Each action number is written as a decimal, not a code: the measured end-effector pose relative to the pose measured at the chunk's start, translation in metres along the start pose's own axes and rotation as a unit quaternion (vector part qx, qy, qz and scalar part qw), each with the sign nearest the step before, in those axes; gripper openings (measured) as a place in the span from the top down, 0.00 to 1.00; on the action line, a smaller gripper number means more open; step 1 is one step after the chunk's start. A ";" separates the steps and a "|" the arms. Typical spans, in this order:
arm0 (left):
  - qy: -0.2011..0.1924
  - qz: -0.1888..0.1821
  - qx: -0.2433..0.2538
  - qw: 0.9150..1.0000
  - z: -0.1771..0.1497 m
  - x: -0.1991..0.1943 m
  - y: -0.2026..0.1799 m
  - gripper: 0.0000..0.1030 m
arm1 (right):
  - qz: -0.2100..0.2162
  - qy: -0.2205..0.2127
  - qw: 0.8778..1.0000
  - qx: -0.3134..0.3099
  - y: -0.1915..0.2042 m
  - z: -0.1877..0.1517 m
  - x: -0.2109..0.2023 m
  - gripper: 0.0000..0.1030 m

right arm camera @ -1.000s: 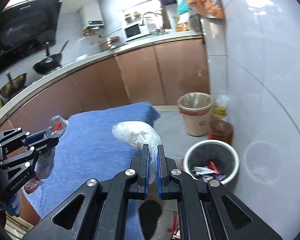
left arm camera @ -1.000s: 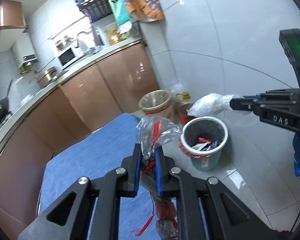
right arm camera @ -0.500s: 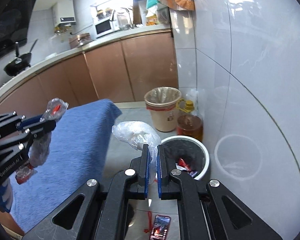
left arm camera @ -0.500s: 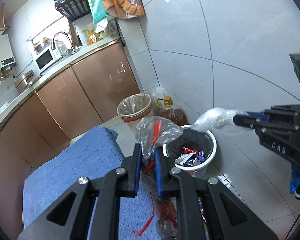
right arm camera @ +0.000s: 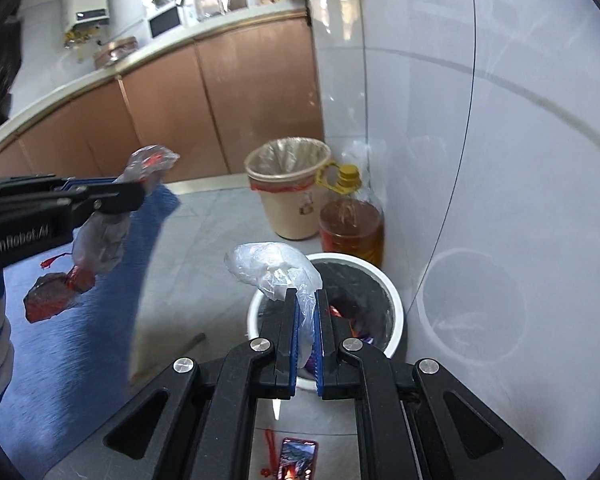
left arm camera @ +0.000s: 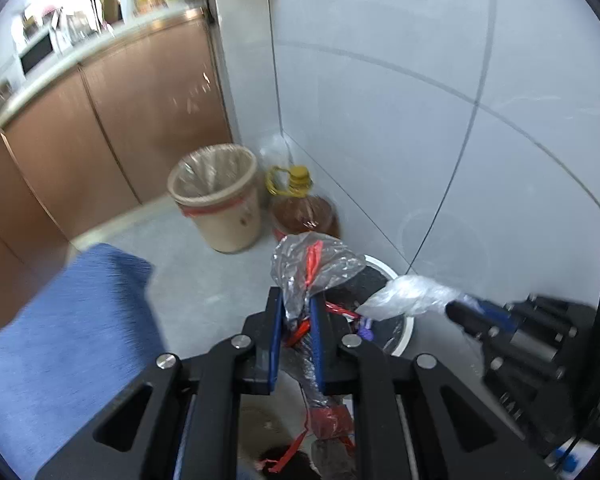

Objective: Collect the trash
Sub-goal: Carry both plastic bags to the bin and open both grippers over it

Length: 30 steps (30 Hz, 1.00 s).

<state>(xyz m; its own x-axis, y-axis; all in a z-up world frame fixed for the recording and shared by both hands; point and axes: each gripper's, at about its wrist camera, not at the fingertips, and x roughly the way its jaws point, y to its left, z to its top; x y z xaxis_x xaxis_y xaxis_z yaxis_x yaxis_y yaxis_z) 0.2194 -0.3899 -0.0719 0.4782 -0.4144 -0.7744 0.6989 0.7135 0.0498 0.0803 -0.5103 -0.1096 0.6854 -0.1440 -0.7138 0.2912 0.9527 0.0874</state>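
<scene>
Kitchen corner, grey tiled floor [right arm camera: 220, 248] and glossy white wall tiles, brown cabinets [right arm camera: 228, 100] under a cluttered counter. White bin [right arm camera: 394, 308] with a black liner sits on the floor by the wall, some wrappers already inside; a beige bin [right arm camera: 288, 196] and an oil jug [right arm camera: 352, 220] stand just behind it. Right gripper [right arm camera: 306, 304] is clamped on a crumpled clear plastic bag [right arm camera: 272, 268], held right over the white bin's near rim. Left gripper [left arm camera: 294, 312] is pinched on a clear wrapper with red bits [left arm camera: 312, 268], its tail dangling below the fingers; in the right wrist view it hangs over the blue cloth [right arm camera: 80, 320], off to the side of the bin, though the left wrist view suggests it is close to the rim. Both pieces look very light, soft and crinkly, slippery film: likely to cling to the pads or drift on release, so a bunched fold is the best place to hold, as now. One more red wrapper [right arm camera: 298, 454] lies on the floor near the bin, below the right gripper. Judged stage: about to drop, right bag first.
</scene>
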 end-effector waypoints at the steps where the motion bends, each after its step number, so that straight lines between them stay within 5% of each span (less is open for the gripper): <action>1: 0.014 -0.010 -0.006 1.000 0.004 0.018 0.000 0.88 | -0.002 0.005 1.000 0.004 -0.002 0.000 0.008 0.94; 8: 0.095 -0.016 -0.030 0.995 0.010 0.125 0.000 0.88 | -0.031 0.058 0.998 0.019 -0.014 -0.005 0.088 0.94; 20: 0.136 -0.016 -0.070 0.988 0.005 0.202 -0.003 0.86 | -0.034 0.099 0.994 0.037 -0.029 -0.013 0.169 0.89; 22: 0.138 -0.020 -0.082 0.987 0.005 0.205 -0.001 0.83 | -0.035 0.104 0.993 0.039 -0.032 -0.014 0.174 0.76; 24: 0.138 -0.020 -0.093 0.986 0.004 0.206 0.001 0.67 | -0.041 0.105 0.993 0.038 -0.032 -0.015 0.173 0.61; 30: 0.115 -0.019 -0.114 0.987 0.007 0.185 0.005 0.54 | -0.044 0.096 0.994 0.024 -0.025 -0.014 0.158 0.53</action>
<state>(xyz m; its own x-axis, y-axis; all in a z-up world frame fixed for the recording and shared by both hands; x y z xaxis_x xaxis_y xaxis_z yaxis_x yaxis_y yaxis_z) 0.3150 -0.4668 -0.2101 0.3030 -0.3231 -0.8965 0.5638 0.8192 -0.1047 0.1722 -0.5527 -0.2348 0.5168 -0.1678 -0.8395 0.3792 0.9240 0.0487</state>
